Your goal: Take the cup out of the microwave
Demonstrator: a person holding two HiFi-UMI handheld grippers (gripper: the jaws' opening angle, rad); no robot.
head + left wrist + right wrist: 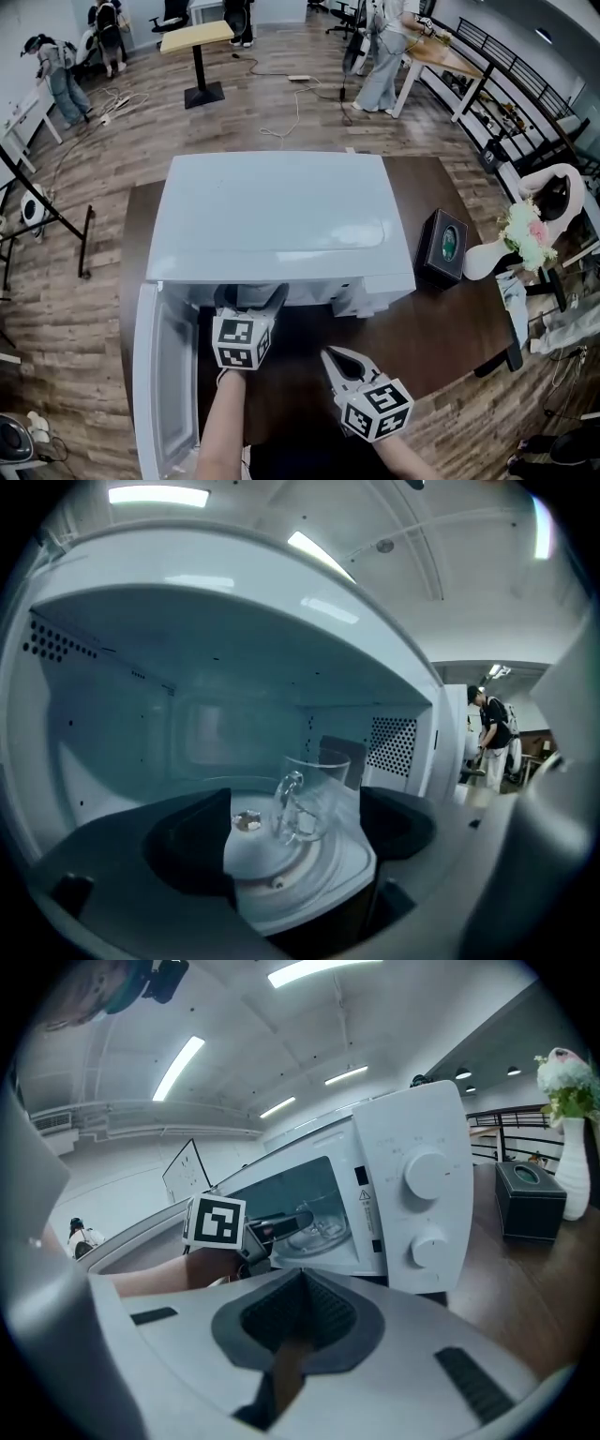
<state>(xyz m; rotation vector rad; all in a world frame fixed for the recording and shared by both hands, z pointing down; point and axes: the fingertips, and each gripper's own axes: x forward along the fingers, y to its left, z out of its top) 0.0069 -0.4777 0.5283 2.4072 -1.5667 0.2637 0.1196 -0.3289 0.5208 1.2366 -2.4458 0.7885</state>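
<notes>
The room is wide, with a wood-plank floor (281, 112) and people standing at work tables along its far side. Near the camera stands one dark brown table (441, 328). One white microwave (281, 225) sits on it, taking up most of the left and middle. Its door (159, 375) is swung open to the near left, and its front panel on the right carries two round knobs, upper (427, 1171) and lower (429, 1246).

To the right of the microwave there is one black box (442, 246). Further right is one white vase (487, 258) with pale flowers.

Two grippers are in view. The left gripper (295, 803) reaches into the oven with its jaws wide apart, clamped on nothing. The right gripper (300, 1279) hangs outside, near and to the right of the opening, with its jaws together and nothing between them.

One cup (309, 794) stands upright inside the microwave on the white turntable (309, 864), between the left gripper's jaw tips. It is clear glass, straight-sided, with its handle turned toward that gripper.
</notes>
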